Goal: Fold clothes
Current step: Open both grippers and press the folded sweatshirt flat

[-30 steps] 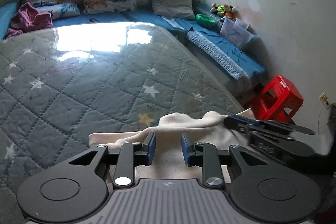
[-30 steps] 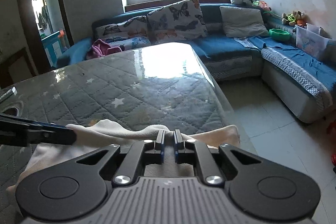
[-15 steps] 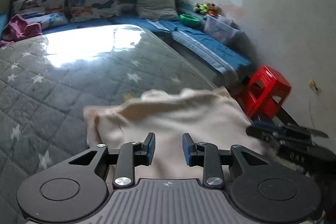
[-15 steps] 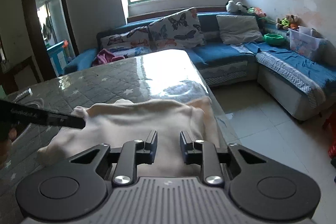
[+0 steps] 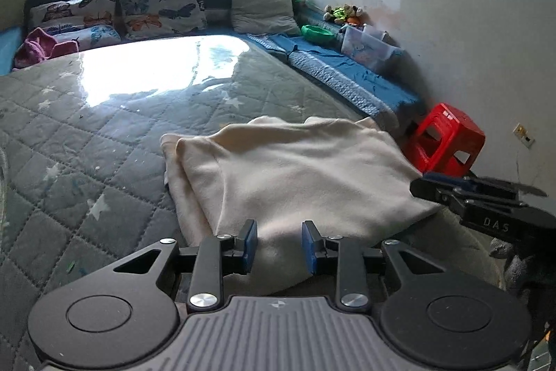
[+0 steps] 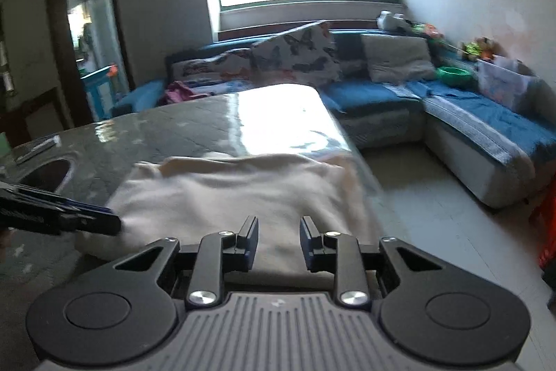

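I'm looking over a grey quilted table (image 5: 104, 141) with a blue sofa (image 6: 375, 99) under the window behind it. A second ago my right gripper (image 6: 279, 242) was pinched shut on a bunched cream garment (image 5: 295, 176); now both it and my left gripper (image 5: 279, 246) stand wide apart with nothing between the fingers. The garment lies folded flat at the near corner of the table. Its near edge is hidden behind my grippers. The right view is blurred, so sofa details there are hard to read. A red stool (image 5: 444, 141) stands by the wall.
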`<state>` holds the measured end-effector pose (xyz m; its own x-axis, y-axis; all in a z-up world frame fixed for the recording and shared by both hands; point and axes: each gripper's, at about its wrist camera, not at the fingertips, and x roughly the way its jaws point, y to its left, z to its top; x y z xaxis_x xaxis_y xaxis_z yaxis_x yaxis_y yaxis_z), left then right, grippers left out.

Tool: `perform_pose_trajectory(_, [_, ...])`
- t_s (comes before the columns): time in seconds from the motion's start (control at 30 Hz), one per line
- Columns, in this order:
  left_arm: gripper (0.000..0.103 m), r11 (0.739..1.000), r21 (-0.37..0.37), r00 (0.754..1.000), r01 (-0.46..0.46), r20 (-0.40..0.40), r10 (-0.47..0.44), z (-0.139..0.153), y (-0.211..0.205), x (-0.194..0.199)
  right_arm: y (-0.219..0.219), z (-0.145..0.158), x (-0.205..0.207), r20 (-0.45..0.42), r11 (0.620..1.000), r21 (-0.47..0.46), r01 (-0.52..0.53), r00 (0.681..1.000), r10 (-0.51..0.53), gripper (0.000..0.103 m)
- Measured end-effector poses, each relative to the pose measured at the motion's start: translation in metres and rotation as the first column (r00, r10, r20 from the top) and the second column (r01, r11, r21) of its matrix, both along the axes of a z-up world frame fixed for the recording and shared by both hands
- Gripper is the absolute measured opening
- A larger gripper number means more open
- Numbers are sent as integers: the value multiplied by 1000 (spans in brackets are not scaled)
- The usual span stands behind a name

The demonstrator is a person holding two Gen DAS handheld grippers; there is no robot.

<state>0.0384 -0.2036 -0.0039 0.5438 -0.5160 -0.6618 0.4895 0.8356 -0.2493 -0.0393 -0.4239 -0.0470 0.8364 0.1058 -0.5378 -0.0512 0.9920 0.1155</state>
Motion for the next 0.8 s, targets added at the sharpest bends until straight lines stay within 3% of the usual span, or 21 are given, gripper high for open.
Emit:
perform_pose_trajectory(0.13, [31, 1000, 1, 1000, 0, 3, 0, -2, 3, -3, 19, -8, 9, -17, 998, -7, -55, 998, 54, 26])
perform_pose_trajectory(0.3, [32, 1000, -18, 1000, -15, -7, 15, 1, 9, -7, 37, -12, 7, -20, 993, -79, -86, 996, 84, 27])
perform_pose_trajectory(0.4, [34, 999, -29, 1000, -22, -6, 22, 2, 10, -9, 44, -7, 6, -6, 992, -62, -107, 994, 107, 33])
perform_pose_trajectory(0.6, [35, 999, -26, 999, -33, -22, 32, 0, 15, -13, 69, -15, 10, -24, 983, -103, -152, 988, 150, 36])
perform_pose_trajectory(0.8, [38, 997, -39, 998, -64, -29, 63, 3, 25, -17, 79, -8, 9, 1, 982, -76, -172, 985, 173, 39])
